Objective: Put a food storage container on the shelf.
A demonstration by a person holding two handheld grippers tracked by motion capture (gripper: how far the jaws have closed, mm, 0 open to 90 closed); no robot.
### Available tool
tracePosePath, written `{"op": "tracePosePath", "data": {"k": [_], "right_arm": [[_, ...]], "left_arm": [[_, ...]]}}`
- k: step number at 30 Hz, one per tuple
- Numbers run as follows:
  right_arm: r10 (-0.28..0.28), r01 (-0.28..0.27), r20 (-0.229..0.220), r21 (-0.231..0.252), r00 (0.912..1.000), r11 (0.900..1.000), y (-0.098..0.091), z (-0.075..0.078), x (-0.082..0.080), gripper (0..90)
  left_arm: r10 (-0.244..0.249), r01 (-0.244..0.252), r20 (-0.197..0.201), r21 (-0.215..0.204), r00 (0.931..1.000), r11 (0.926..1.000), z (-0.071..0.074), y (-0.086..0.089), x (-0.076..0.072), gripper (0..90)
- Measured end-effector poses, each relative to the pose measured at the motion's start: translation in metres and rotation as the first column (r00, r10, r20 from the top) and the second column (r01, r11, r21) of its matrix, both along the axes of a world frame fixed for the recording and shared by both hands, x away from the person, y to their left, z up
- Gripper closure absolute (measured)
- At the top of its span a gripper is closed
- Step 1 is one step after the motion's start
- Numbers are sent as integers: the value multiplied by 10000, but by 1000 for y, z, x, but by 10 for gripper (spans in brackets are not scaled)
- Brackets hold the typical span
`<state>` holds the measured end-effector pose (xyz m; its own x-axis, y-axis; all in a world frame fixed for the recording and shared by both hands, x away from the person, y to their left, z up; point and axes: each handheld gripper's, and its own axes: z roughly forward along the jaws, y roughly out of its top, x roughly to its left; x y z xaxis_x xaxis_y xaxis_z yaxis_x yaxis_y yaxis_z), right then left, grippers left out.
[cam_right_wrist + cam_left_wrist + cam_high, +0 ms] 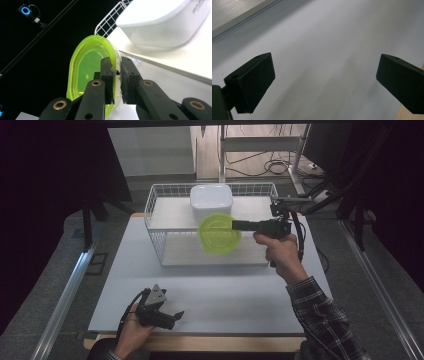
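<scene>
A round lime-green plastic bowl (219,233) hangs tilted on its side in front of the white wire rack (156,236). My right gripper (235,225) is shut on the bowl's rim, reaching in from the right. In the right gripper view the two jaws clamp the bowl (87,67) edge between them, right gripper (115,72). A white tub (211,202) sits upside down on the rack's upper shelf, also tub (162,22). My left gripper (176,316) rests low near the table's front edge, open, with nothing between its jaws; left gripper (324,75) faces bare table.
The white table (210,295) lies in front of the rack. Dark curtains flank both sides. A metal rail (62,305) runs along the left floor, cables and a frame lie behind the rack.
</scene>
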<state>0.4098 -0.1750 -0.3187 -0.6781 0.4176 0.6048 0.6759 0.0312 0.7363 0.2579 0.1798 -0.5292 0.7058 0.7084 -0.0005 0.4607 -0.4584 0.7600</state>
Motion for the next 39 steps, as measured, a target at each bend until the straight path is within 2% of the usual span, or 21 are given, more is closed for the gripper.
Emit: {"op": "tracePosePath", "data": {"k": [11,20,26,28,34,39], "right_arm": [[-202,192,247,408,9995,9990,1,24,6,818],[-745,717,486,566,9960,9958,4,44,15,817],[-1128,1089,751,551,9908,9925,9,56,22,817],[-1381,1338,867,535,9866,9896,12,62,27,817],[-1770,1743,1023,351,9789,9841,22,68,38,817],[-2224,2239,1208,8,9675,9746,32,69,49,816]], "left_arm": [[-42,43,-52,76,10000,10000,0,0,0,19],[-58,59,-88,58,9999,10000,0,0,0,19],[-69,69,-69,54,10000,10000,0,0,0,19],[-83,83,-70,60,9999,9999,0,0,0,19],[-120,120,-126,59,9998,9999,-1,-1,0,19],[-147,148,-120,74,9998,9999,-1,-1,0,19]]}}
